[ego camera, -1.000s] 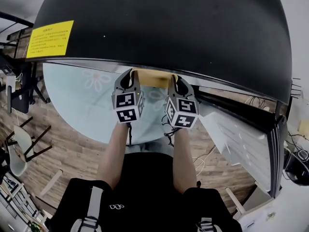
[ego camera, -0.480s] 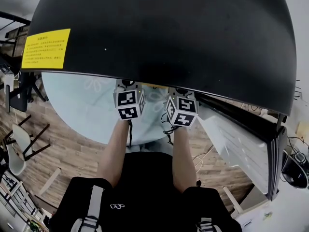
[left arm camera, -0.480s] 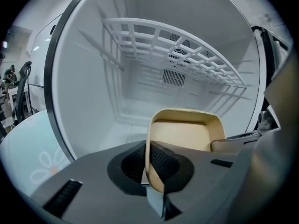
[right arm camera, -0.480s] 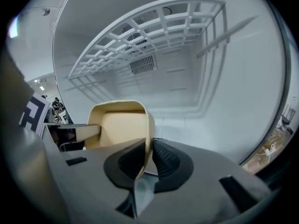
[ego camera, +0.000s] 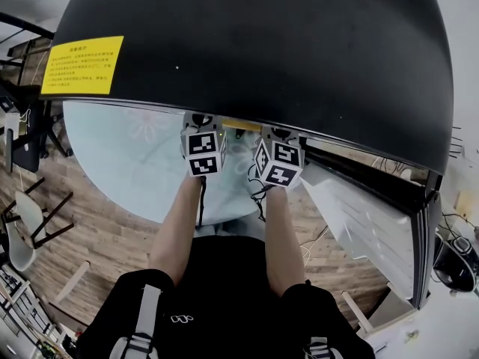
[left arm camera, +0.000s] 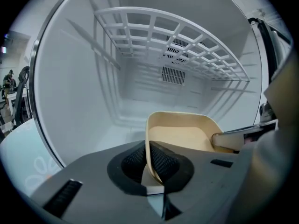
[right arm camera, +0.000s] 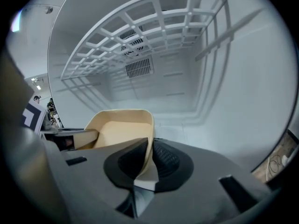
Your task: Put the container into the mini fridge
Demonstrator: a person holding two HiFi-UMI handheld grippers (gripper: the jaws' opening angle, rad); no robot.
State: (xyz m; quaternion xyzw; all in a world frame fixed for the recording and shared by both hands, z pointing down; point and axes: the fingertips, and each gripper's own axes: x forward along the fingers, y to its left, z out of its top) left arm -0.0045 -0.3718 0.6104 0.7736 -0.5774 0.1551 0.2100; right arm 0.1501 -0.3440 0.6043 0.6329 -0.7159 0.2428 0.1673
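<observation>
Inside the mini fridge (left arm camera: 74,78), beneath its wire shelf (left arm camera: 177,31), I hold the beige container (left arm camera: 180,129) with my left gripper (left arm camera: 148,161) pinching its left wall and my right gripper (right arm camera: 150,161) its right, keeping it level for setting down.

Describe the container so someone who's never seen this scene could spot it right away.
Look inside the open mini fridge, below its white grid shelf. The container is the shallow, open-topped cream tray there, with the left gripper and right gripper each pinching a side wall. It is the only cream thing against white walls.
</observation>
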